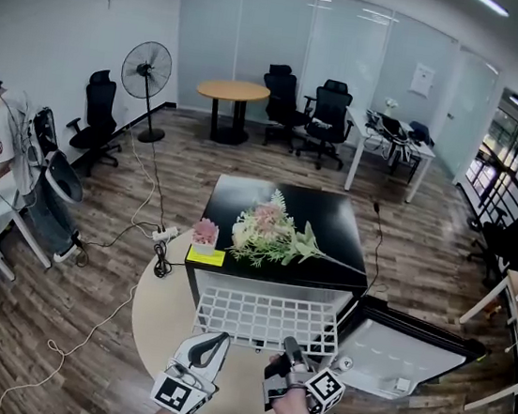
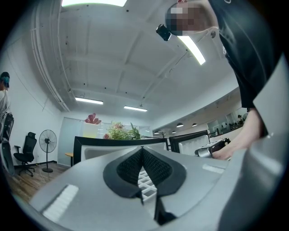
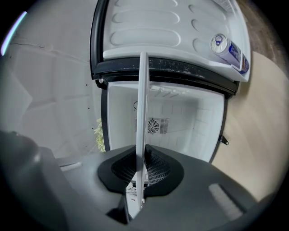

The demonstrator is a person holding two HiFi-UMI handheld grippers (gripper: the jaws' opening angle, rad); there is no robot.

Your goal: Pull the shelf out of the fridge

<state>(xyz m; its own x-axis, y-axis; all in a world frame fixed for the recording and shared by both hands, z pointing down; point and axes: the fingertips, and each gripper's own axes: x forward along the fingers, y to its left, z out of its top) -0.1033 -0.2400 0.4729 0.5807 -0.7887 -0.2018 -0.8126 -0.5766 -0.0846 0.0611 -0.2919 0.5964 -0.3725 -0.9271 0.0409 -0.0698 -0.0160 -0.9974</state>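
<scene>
The fridge [image 1: 342, 224] is set on a round table [image 1: 161, 316] with its door [image 1: 401, 348] swung wide to the right, so the opening is left unblocked. The white wire shelf [image 1: 263, 317] is seen lying level, with most of its grid out in front of the opening and over the table. How much of its rear edge is inside cannot be told.

The shelf's front edge is clamped between the fingers of the right gripper [image 1: 290, 347]. In the right gripper view the shelf [image 3: 142, 113] is seen edge-on as a thin white bar, pinched between the pads. The grip is probably taken at the front rail so that the pull runs straight along the side walls. The left gripper [image 1: 219, 343] is held just beside the front-left part of the shelf. Its fingers are closed tip to tip, and nothing is seen between them. The grid [image 2: 145, 180] is only glimpsed past them.

Toward the person, open room is seen: bare table, then its rim. The flowers [image 1: 270, 231] on the fridge top are clear of the path, as is a can [image 3: 226, 45] stored in the door. The side walls are judged the only edges that matter, since a skewed pull could wedge the shelf against them.
</scene>
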